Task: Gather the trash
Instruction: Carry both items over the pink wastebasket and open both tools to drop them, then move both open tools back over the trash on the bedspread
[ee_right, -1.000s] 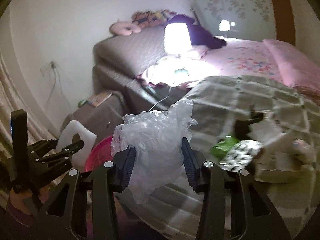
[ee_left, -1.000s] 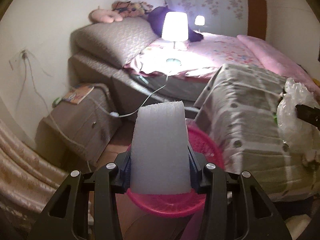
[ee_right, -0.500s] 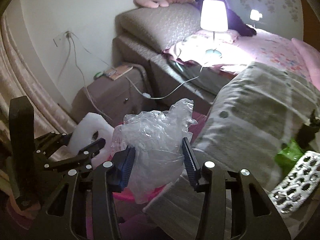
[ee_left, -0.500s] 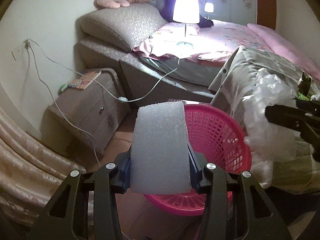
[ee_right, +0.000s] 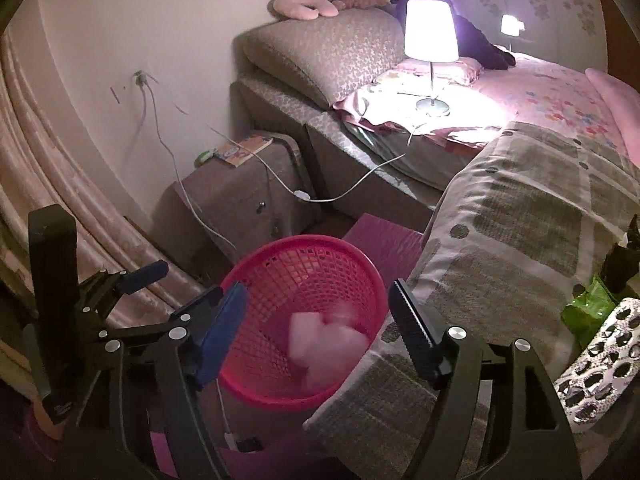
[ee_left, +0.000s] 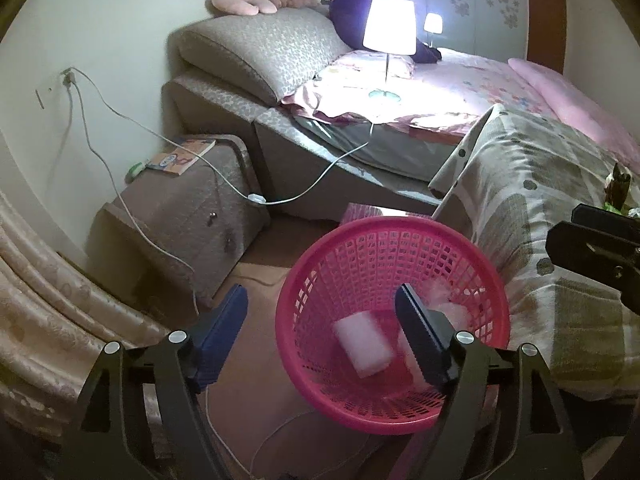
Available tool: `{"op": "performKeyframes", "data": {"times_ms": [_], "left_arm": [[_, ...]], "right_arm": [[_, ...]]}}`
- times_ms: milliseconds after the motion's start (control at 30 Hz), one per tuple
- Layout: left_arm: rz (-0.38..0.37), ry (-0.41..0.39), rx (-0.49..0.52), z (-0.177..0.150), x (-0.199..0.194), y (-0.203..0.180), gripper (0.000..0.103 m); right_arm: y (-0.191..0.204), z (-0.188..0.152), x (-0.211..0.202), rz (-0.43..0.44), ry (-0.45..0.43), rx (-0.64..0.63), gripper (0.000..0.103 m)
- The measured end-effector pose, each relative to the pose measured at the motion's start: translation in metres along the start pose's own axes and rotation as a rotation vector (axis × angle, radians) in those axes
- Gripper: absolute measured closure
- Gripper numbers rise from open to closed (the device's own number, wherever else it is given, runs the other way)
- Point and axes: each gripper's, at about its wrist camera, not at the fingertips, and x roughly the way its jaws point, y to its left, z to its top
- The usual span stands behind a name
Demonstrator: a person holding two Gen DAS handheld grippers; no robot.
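Observation:
A pink mesh basket (ee_left: 316, 280) stands on the floor beside the bed; it also shows in the right wrist view (ee_right: 256, 268). A white foam block (ee_left: 362, 346) lies inside it, blurred, with a clear plastic bag (ee_left: 448, 304) beside it; both appear as a pale blurred mass (ee_right: 324, 344) in the right wrist view. My left gripper (ee_left: 320, 328) is open and empty above the basket. My right gripper (ee_right: 316, 320) is open and empty above the basket. A green wrapper (ee_right: 588, 312) and a silver blister pack (ee_right: 600, 364) lie on the blanket at right.
A checked blanket (ee_right: 520, 220) covers the bed edge right of the basket. A padded nightstand (ee_left: 188, 208) with a booklet stands left, with white cables (ee_left: 280, 200) trailing across it. A lit lamp (ee_left: 388, 28) stands on the bed. A curtain (ee_left: 48, 300) hangs at left.
Both grippers opened over the basket. The foam block dropped from the left gripper and the plastic bag from the right gripper into the basket.

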Motion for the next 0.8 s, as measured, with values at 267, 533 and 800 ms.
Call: {"op": "performKeyframes", "data": {"times_ms": [267,533,800], "left_arm": [[-0.009,-0.050,0.004,0.001,-0.009,-0.007,0.024],[-0.044,-0.081,0.048,0.000,-0.017,-0.027,0.021],[-0.091,-0.108,0.111,-0.006,-0.026,-0.050,0.021]], "right_arm": [[-0.012,-0.008,-0.022,-0.056,-0.052,0.007,0.032],[-0.031,-0.019,-0.054,-0.132,-0.118,0.030,0.031],[-0.064,-0.039,-0.088,-0.262,-0.158,0.065,0.030]]}}
